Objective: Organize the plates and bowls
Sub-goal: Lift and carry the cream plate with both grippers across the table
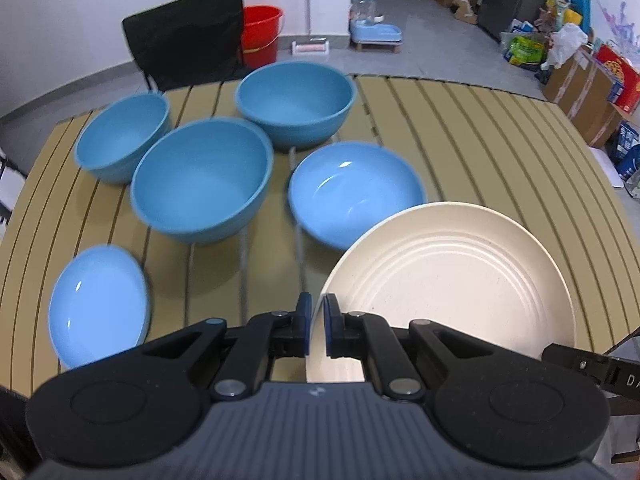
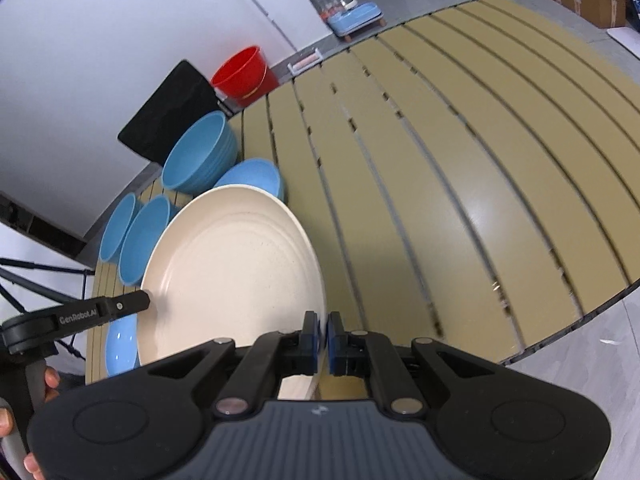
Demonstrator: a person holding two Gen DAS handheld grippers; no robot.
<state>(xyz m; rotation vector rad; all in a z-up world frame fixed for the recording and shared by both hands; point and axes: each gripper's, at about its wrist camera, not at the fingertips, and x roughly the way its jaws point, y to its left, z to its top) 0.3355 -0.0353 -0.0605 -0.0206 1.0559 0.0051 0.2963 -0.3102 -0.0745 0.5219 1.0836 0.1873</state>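
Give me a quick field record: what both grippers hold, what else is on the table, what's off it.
left gripper: shut on the rim of the cream round ribbed plate
right gripper: shut on the opposite rim of the same plate
blue dishes: three deep matte bowls, two glossy shallow ones
surface: tan slatted table
beyond table: red plastic bucket

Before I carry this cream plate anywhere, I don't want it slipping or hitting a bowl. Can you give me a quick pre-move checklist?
1. Left gripper shut on the cream plate rim: ok.
2. Right gripper shut on the opposite rim: ok.
3. Plate level: not ok, tilted in the right wrist view.
4. Plate off the table: cannot tell.
5. Gap to the nearest shallow blue bowl: cannot tell, the plate overlaps it.
6. Open table on the right: ok.
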